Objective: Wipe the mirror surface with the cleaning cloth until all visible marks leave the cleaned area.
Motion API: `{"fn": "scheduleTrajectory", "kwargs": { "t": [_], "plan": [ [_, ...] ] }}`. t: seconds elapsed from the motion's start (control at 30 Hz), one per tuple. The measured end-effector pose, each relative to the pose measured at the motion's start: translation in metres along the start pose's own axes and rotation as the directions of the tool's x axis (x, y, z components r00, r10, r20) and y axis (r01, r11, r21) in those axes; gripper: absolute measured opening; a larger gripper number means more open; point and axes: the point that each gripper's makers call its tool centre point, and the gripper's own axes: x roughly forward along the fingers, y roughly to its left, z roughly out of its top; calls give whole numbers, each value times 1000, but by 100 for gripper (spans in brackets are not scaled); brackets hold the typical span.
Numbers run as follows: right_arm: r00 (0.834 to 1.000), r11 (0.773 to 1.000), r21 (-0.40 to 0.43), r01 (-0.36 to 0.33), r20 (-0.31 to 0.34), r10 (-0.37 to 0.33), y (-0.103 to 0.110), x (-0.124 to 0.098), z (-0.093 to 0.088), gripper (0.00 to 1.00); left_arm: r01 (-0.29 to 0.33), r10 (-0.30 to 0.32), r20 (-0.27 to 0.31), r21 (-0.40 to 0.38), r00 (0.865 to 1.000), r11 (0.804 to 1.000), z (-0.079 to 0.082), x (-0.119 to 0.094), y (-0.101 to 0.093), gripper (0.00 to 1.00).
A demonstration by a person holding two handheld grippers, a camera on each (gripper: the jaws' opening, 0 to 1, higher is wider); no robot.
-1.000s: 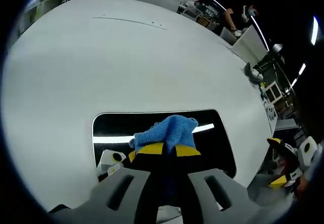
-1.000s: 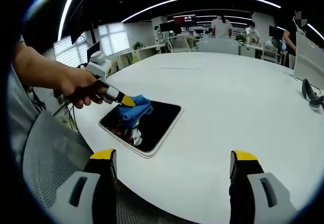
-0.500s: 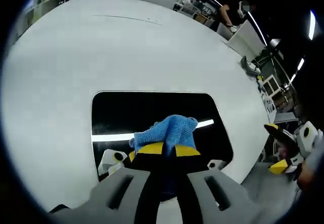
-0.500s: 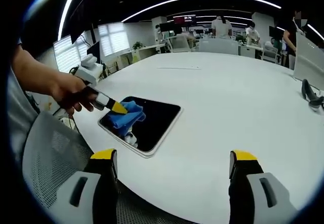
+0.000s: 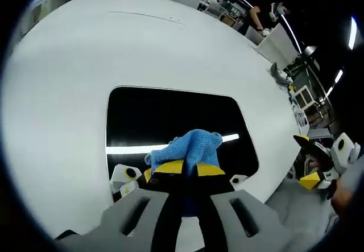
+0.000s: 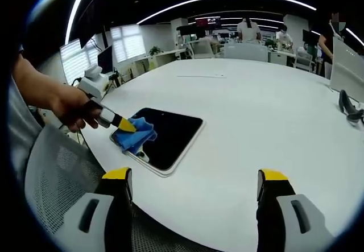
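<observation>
On mirror [image 6: 165,138] near corner | L gripper [image 6: 126,126] clamps cloth [image 6: 136,137] | R gripper [image 6: 193,192] wide apart

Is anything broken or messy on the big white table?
Nothing stands out. The mirror lies flat and whole near the table edge, and the blue cloth in the left gripper rests on its corner.

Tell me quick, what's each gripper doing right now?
Left gripper: shut on the blue cloth, at the mirror's near corner.
Right gripper: open, holding nothing, above the table edge.
</observation>
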Motion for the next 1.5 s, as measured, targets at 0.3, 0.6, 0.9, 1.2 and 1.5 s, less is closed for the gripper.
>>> {"fn": "scheduleTrajectory", "kwargs": {
  "t": [0.3,0.6,0.9,1.2,1.5],
  "plan": [
    [1000,1000,0,5,3,-5,-1,0,0,89,7,-4,-64,36,998,999,-17,-9,-3,3],
    [1000,1000,1,10,4,-10,-1,-1,1,89,1,0,-76,7,997,1000,-23,-12,-2,3],
    [1000,1000,1,11,4,-11,-1,0,1,90,7,-7,-91,-2,996,1000,-30,-17,-4,3],
    [1000,1000,-3,12,7,-12,-1,0,1,90,5,-5,-92,3,996,1000,-32,-19,-4,3],
    [1000,1000,-2,20,11,-20,-3,0,2,91,19,-18,-105,11,994,1000,-32,-21,0,3]
  ]
}}
